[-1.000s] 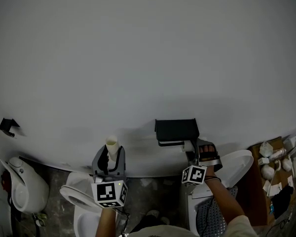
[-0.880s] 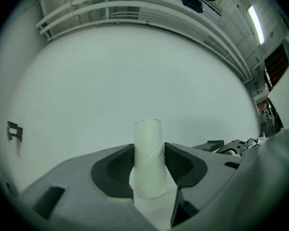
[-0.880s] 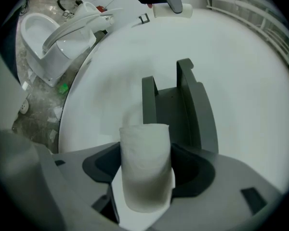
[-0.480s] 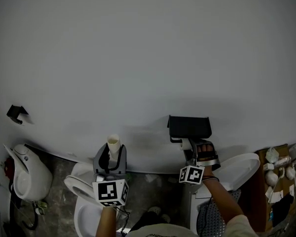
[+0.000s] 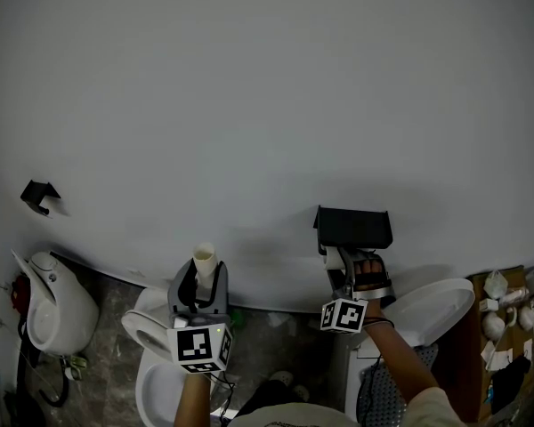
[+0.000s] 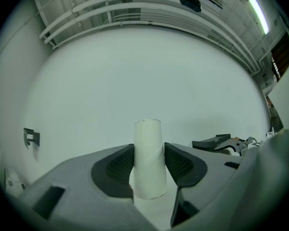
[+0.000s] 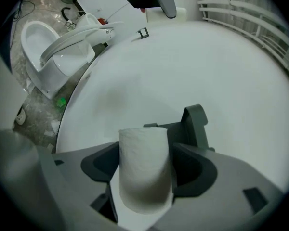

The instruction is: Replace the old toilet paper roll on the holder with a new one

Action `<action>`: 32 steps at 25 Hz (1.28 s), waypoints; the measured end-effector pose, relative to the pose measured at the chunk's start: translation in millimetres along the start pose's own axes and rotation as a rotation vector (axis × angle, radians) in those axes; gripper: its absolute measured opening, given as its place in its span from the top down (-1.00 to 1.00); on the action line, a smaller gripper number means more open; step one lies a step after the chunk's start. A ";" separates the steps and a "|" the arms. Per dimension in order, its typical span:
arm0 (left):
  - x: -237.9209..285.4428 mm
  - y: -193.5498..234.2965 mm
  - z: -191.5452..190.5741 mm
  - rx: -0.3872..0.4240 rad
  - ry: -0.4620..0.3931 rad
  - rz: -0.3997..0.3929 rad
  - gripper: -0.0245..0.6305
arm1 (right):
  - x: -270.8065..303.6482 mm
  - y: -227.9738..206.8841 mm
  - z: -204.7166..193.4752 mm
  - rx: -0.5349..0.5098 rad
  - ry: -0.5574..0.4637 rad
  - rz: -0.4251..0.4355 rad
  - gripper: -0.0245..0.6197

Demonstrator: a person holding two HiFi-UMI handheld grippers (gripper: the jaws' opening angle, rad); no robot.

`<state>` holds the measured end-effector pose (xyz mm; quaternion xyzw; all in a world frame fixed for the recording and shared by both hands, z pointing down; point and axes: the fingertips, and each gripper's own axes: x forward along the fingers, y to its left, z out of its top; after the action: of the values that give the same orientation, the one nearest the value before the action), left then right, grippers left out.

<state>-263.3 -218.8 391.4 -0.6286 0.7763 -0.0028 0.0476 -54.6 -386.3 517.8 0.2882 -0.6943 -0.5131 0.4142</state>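
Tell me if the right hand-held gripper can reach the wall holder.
Probably yes. The right hand-held gripper, whose jaws have just been opening around the new roll, has the holder directly ahead, and nothing stands between them.

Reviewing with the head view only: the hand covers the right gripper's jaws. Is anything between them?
Observer: Yes, a full white toilet paper roll stands between the pads of the right gripper, touching both; its jaws have just been opening.
Operator: Is the cardboard tube clamped in the left gripper?
Observer: Yes, both pads press on its sides.
Operator: Is the holder empty?
Observer: Its visible part carries no roll; the new roll hides the rest.
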 end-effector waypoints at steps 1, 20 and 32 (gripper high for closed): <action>0.3 -0.8 1.1 -0.001 -0.003 -0.002 0.32 | -2.5 -0.4 2.4 0.012 -0.011 0.002 -0.11; 42.5 -79.7 28.2 -0.062 -0.036 -0.154 0.32 | -98.0 -92.7 -75.1 1.016 -0.099 -0.248 0.61; 51.0 -88.8 40.5 -0.102 -0.056 -0.152 0.32 | -120.8 -105.5 -121.7 1.416 -0.119 -0.371 0.95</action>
<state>-184.0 -285.0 353.2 -0.6872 0.7237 0.0506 0.0369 108.0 -376.7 399.5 0.5710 -0.8207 -0.0183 -0.0032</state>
